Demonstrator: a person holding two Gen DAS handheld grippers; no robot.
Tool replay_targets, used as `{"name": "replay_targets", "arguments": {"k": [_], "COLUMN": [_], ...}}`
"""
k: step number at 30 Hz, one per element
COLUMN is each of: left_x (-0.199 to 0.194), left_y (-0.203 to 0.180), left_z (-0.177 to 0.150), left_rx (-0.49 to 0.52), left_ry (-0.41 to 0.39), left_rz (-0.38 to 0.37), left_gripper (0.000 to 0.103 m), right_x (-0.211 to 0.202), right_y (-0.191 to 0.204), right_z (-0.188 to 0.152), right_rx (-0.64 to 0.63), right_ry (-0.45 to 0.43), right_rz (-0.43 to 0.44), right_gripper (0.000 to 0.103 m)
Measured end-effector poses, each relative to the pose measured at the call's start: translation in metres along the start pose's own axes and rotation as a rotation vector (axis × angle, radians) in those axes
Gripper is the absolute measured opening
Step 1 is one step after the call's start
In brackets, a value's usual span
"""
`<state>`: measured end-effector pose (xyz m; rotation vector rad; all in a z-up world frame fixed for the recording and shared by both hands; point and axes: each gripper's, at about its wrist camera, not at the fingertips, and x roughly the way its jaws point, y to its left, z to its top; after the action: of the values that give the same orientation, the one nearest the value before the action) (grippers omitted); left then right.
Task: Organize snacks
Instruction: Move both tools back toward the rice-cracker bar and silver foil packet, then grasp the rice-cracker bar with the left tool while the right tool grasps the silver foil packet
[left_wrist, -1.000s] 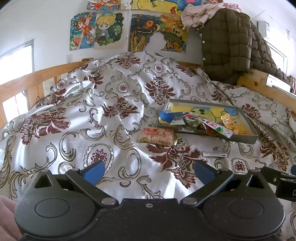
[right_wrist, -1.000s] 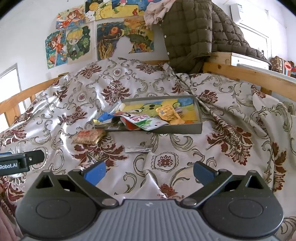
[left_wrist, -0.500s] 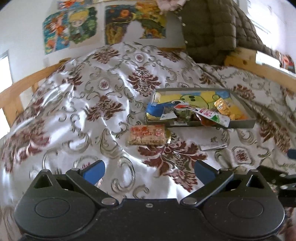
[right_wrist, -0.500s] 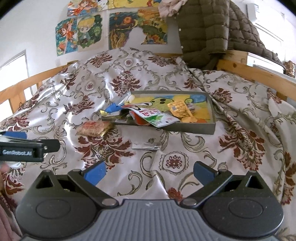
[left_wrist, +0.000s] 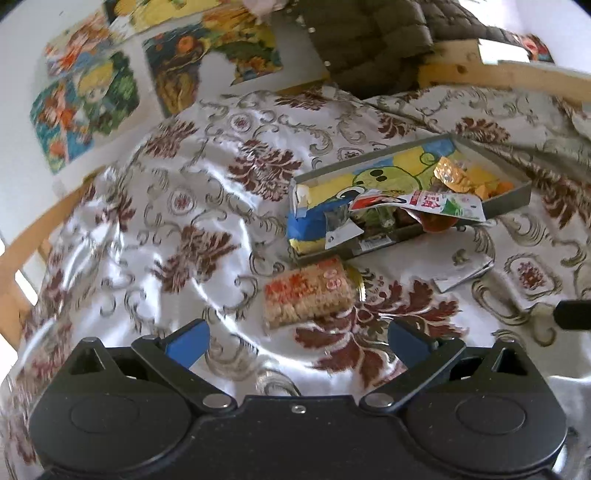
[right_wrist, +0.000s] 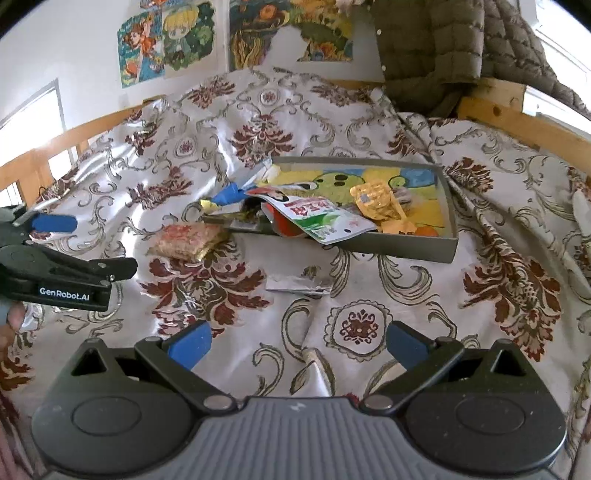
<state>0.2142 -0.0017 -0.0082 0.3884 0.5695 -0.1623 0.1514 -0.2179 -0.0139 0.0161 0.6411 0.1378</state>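
Snacks lie in two places: most are heaped in the box (right_wrist: 413, 245) on the bedspread (right_wrist: 369, 295), while a noodle pack (left_wrist: 308, 293) and a silver wrapper (right_wrist: 297, 284) rest loose just before it. Over the last second the left gripper (left_wrist: 297, 338) has closed in on the noodle pack, tilting as it came, so that pack is probably its pick. Its fingers are spread wide and empty. The right gripper (right_wrist: 299, 339) hangs back, likewise spread and level.
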Motion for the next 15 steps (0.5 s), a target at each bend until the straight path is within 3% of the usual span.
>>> {"name": "replay_targets", "arguments": {"k": [6,15], "left_x": [0.019,0.037], "left_y": [0.0,0.008], "left_z": [-0.001,-0.002], "left_rx": [0.019,-0.036], "left_ry": [0.017,0.048], "left_rz": [-0.007,-0.048], "left_gripper": [0.102,0.102], "right_x": [0.023,0.049], "right_y": [-0.009,-0.02], "right_z": [0.006,0.0], "right_rx": [-0.067,0.016], "right_ry": [0.042,0.105], "right_rz": [-0.015,0.007], "right_gripper": [0.103,0.103]}}
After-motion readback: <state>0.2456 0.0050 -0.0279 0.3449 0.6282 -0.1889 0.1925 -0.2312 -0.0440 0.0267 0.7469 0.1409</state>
